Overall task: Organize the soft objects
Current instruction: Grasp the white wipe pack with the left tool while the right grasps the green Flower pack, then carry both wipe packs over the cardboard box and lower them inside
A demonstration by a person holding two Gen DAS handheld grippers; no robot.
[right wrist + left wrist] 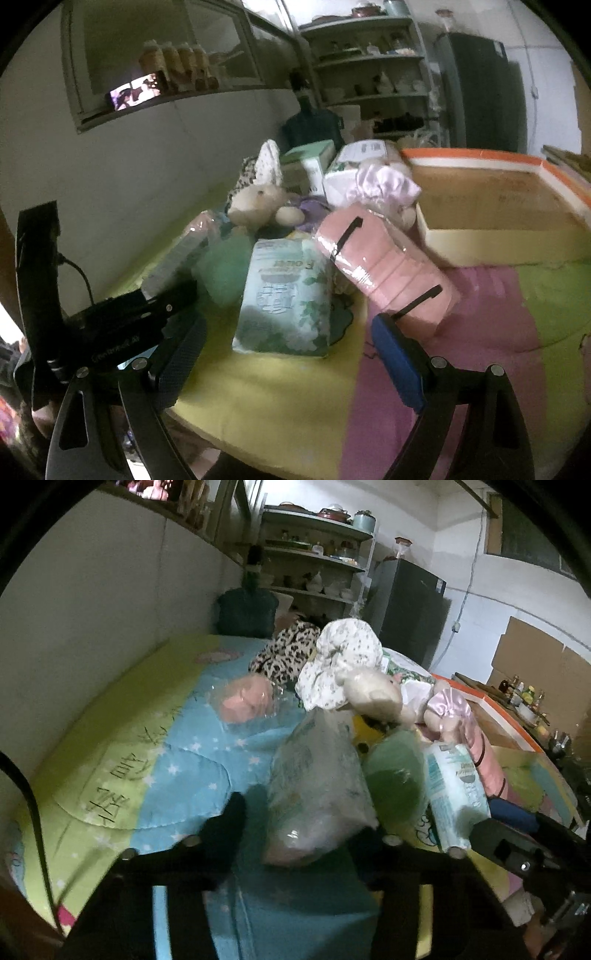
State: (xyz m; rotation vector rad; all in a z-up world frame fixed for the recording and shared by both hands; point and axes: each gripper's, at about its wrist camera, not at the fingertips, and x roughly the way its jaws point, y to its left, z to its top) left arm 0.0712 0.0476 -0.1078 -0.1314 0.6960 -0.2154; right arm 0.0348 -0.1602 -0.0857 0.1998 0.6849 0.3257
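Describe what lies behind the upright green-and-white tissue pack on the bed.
Behind the tissue pack lie a cream plush toy, a lilac cloth and white boxes. The pack hides whatever sits directly behind its base.

Dim room: white walls (110, 590), crowded shelving (314, 554), a dark fridge (410, 602).

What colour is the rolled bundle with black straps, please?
The rolled bundle is pink, wrapped in clear film; the right wrist view shows it best.

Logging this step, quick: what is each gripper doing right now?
Left gripper: closed on the clear plastic package, one finger on each side of it.
Right gripper: open, holding nothing; the tissue pack lies just ahead of it.
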